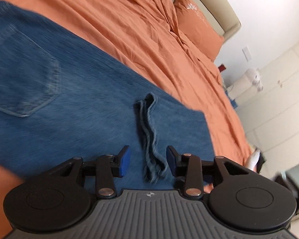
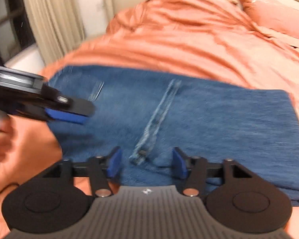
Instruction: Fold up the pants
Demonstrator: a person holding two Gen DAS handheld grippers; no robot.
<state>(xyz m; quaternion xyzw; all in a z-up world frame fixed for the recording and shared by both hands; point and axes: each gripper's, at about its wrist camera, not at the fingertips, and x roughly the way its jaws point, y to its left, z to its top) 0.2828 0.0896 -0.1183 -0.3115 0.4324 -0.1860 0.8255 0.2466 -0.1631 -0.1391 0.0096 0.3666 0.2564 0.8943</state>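
Note:
Blue jeans lie folded flat on the orange bed cover, with a back pocket showing at the left. A frayed hem edge runs across the top layer toward me. My left gripper is open just over the denim, and the hem's near end lies between its blue pads without being pressed. In the right wrist view the jeans fill the middle. My right gripper is open wide, straddling the hem end. One of the left gripper's fingers reaches in from the left over the denim.
An orange pillow leans on the beige headboard at the far end. White cupboards stand beyond the bed's right side. A cream curtain hangs at the back left. A person's hand holds the left gripper.

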